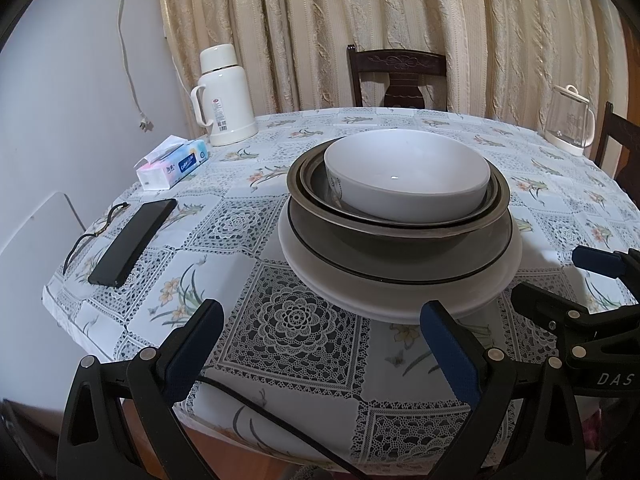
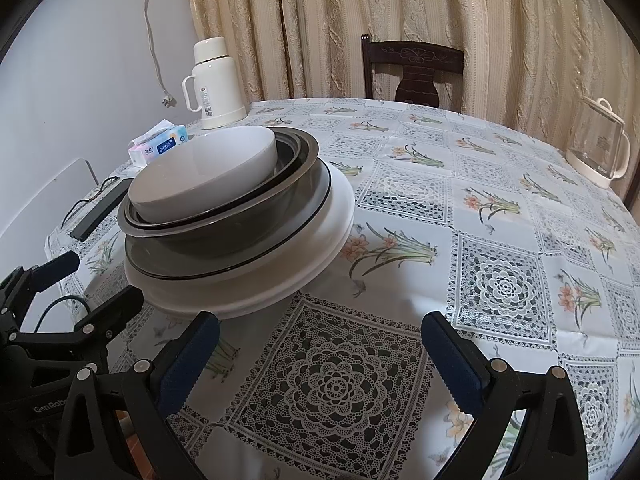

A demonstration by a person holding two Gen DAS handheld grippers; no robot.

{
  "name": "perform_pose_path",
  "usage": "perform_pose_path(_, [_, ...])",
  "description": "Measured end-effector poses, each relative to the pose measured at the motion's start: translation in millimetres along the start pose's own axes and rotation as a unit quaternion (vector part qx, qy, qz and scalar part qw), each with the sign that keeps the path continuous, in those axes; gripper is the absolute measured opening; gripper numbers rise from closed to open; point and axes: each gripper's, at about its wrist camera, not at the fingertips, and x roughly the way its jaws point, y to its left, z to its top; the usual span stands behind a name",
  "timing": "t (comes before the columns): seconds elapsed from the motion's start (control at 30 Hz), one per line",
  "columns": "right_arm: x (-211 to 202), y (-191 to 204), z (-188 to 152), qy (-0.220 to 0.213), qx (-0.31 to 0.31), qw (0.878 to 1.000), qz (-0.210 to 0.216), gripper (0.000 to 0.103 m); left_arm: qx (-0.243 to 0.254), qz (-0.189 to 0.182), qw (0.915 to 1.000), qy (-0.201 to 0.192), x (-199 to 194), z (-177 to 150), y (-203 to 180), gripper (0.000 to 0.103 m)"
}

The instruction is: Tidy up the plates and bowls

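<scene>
1. Left wrist view: the left gripper (image 1: 320, 332) is hanging wide open with nothing in it, sitting low over the near edge of the table (image 1: 280, 320).
2. The stack is sitting straight ahead and a bit to its right: a white bowl (image 1: 404, 180) nested in metal bowls (image 1: 360, 236), all resting on white plates (image 1: 400, 292). The left gripper's right-hand finger (image 1: 448, 344) is looking just short of the plate rim (touching or not, can't tell).
3. The right gripper (image 2: 320, 344) is also gaping open and empty. From its view the stack is lying ahead and off to its left, with only bare tablecloth between its fingers.
4. My guess: the left one is lined up better, and the stack is round, so there's no long axis to worry about, just the rim.
5. Thermos (image 1: 224, 96), tissue pack (image 1: 172, 164), phone (image 1: 132, 242) and glass kettle (image 1: 568, 120) are all sitting well clear of the stack.
</scene>
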Motion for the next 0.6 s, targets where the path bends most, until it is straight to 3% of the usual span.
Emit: perform_pose_path(0.6, [-4, 3, -2, -0.021, -0.017, 1.0, -0.004, 0.103, 0.001, -0.001, 0.9999, 0.015, -3, -11, -16, 0.101])
